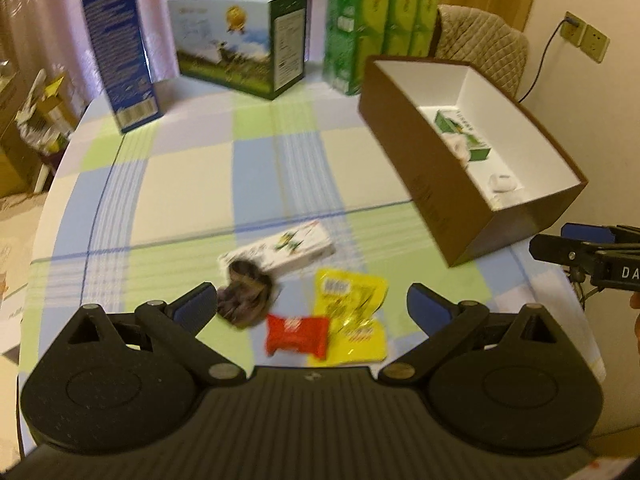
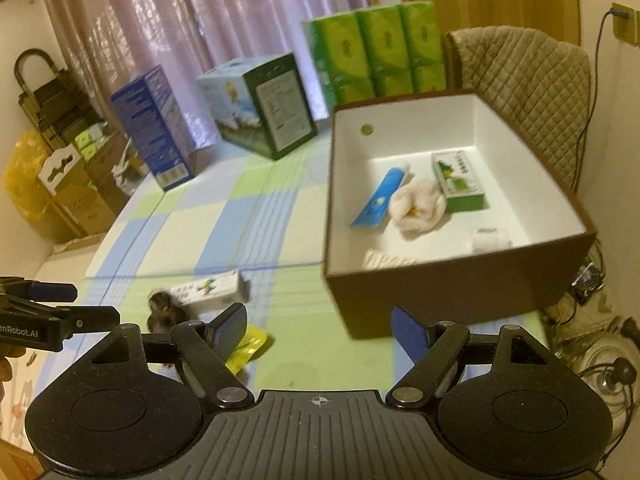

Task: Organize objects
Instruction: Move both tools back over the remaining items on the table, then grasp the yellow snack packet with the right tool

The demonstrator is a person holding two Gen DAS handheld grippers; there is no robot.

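1. Left tongs [image 1: 312,312] stood wide with nothing between them, low centre of the left wrist view, above a tight cluster on the checked desk [image 1: 200,184]: red packet [image 1: 298,335], yellow packet [image 1: 354,316], dark crumpled cloth [image 1: 246,296] and small white carton [image 1: 280,250].
2. Right tongs [image 2: 318,330] were also wide and empty, low centre of the right wrist view, with the near wall of the brown box [image 2: 460,280] just beyond them.
3. The box sat at the right of both frames, already holding a blue tube [image 2: 380,196], a pale cloth ball [image 2: 416,206], a green carton [image 2: 460,184] and some white bits (too blurred to name).
4. Risk: the red packet overlapped the yellow one, and the cloth touched the left pad. Closing there would likely catch two things, or drag the cloth.
5. Risk: both packets lay flat and looked slick, so a shallow pinch could slide off.
6. Risk: the cloth lay against the white carton; lifting one might shove the other toward the desk edge.
7. Risk: the two tongs were near each other (each showed at the edge of the other's view), so reaching together could make them collide.
8. Risk: a low carry could clip the box wall and shift the box.
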